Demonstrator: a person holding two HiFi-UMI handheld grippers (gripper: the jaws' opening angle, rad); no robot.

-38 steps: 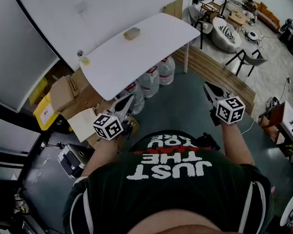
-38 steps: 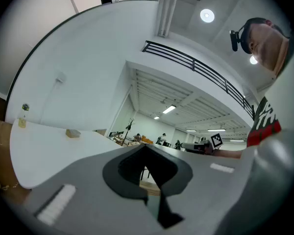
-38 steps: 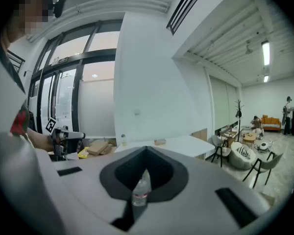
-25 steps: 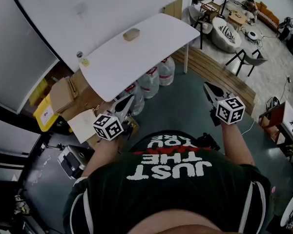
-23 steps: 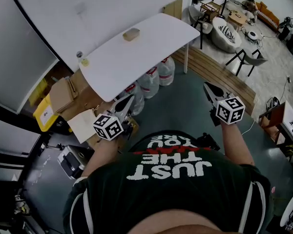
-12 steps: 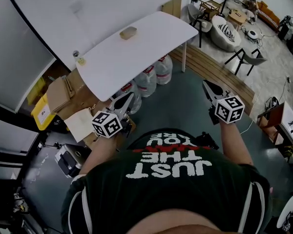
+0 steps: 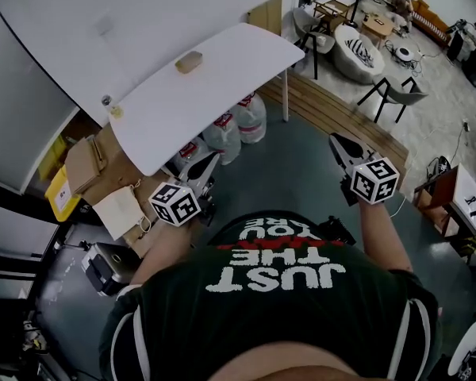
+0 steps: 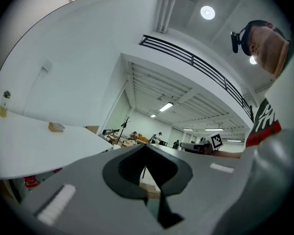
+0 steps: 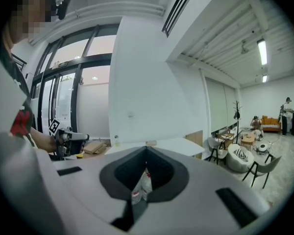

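Head view: left tongs [image 7: 213, 159] and right tongs [image 7: 334, 140] pressed together, empty; water jugs [image 7: 224, 139] on floor [image 7: 301, 169] under tabletop [image 7: 214, 78], just ahead of left tongs, look heavy, slick, so grab at neck.

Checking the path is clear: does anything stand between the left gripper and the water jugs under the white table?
Nothing visible does. The left gripper, jaws together, hangs in open air near the water jugs, which poke out past the near edge of the white table.

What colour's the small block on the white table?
Tan, a light brown. The block lies on the white table; the head view shows it best.
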